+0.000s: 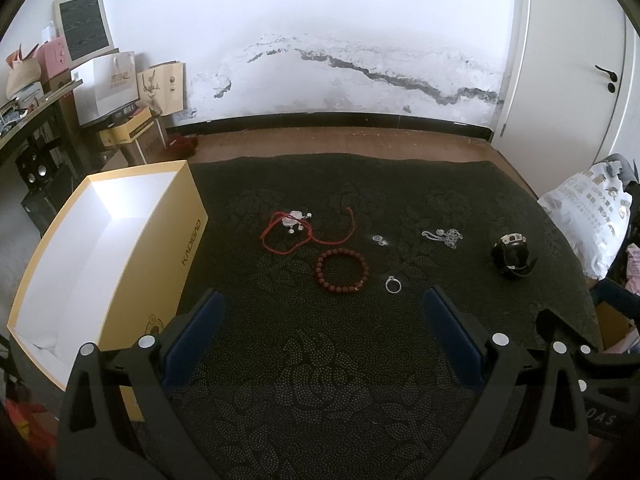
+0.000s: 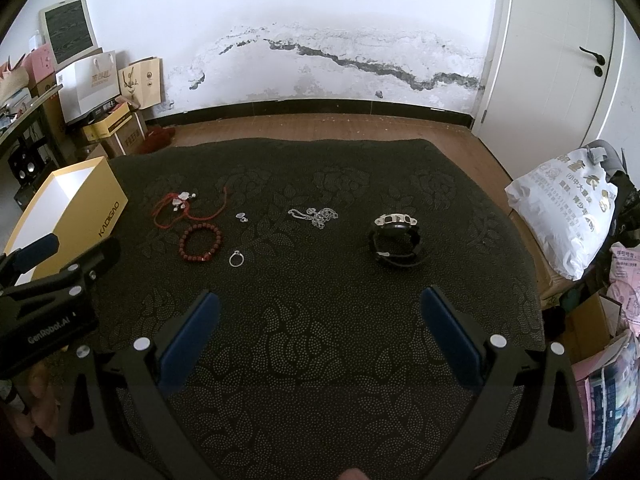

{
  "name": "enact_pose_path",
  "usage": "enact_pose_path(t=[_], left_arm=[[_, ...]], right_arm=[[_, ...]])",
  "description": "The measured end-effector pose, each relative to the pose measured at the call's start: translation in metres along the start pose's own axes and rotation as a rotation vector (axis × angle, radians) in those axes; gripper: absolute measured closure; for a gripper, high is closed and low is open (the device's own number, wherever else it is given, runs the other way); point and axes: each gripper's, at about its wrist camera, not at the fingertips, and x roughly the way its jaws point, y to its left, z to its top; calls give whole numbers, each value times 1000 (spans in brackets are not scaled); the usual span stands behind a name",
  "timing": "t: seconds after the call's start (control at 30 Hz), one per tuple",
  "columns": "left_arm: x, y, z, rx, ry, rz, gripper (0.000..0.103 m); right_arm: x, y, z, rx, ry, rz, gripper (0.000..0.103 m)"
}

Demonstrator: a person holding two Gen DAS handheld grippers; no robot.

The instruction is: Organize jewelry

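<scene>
Jewelry lies on a dark patterned mat (image 1: pixel 320 360): a red cord necklace with a pale pendant (image 1: pixel 296 226) (image 2: pixel 178 206), a dark red bead bracelet (image 1: pixel 342 270) (image 2: pixel 200 242), a silver ring (image 1: pixel 393 285) (image 2: pixel 237 258), small earrings (image 1: pixel 380 240) (image 2: pixel 241 217), a silver chain (image 1: pixel 444 236) (image 2: pixel 316 216) and a black watch (image 1: pixel 512 256) (image 2: pixel 396 240). An open yellow box (image 1: pixel 192 232) (image 2: pixel 108 208), white inside, stands at the mat's left. My left gripper (image 1: pixel 324 308) is open, short of the bracelet. My right gripper (image 2: pixel 320 312) is open, short of the watch.
The left gripper's body (image 2: pixel 48 300) shows at the left of the right wrist view. Bags and cartons (image 1: pixel 120 92) stand by the far left wall. A white plastic bag (image 2: pixel 568 216) sits off the mat's right edge. A white door (image 2: pixel 552 60) is at the right.
</scene>
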Motion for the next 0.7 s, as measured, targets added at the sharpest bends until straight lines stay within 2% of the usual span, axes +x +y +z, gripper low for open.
enact_pose_path(t=[0.7], left_arm=[[2,3,-1,2,-1,3,6]], right_arm=[[0,1,1,0,-2,0,6]])
